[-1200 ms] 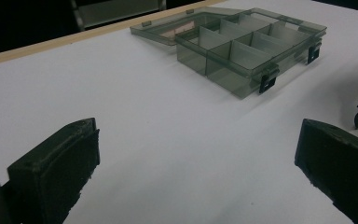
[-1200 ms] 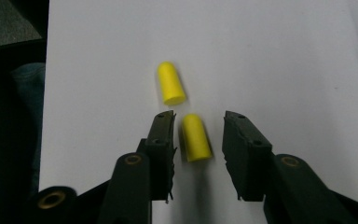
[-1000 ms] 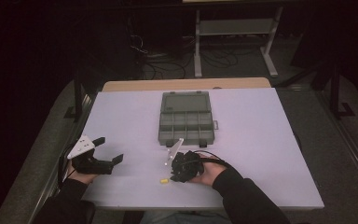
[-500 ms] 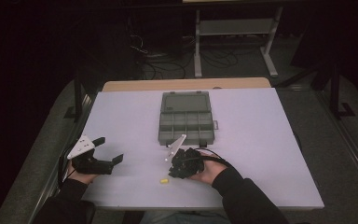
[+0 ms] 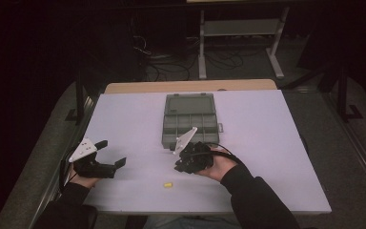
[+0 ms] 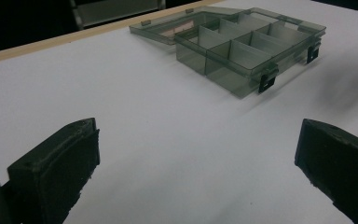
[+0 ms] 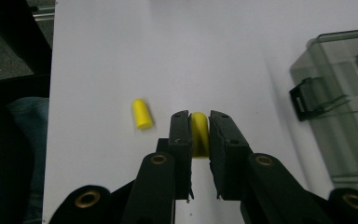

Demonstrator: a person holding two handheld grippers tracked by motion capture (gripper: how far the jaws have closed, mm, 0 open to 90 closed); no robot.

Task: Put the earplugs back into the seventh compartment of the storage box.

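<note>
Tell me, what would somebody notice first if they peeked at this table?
Probably the bright yellow earplug pinched between the black jaws of the right gripper, with a second yellow earplug lying loose on the white table just beside it. Next comes the smoky plastic box in the middle of the table, lid open and compartments bare. The left gripper waits with its jaws wide apart.

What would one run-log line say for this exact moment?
right gripper: shut on yellow earplug | second earplug: lying on table | left gripper: open, holding nothing | compartment box: lid open
</note>
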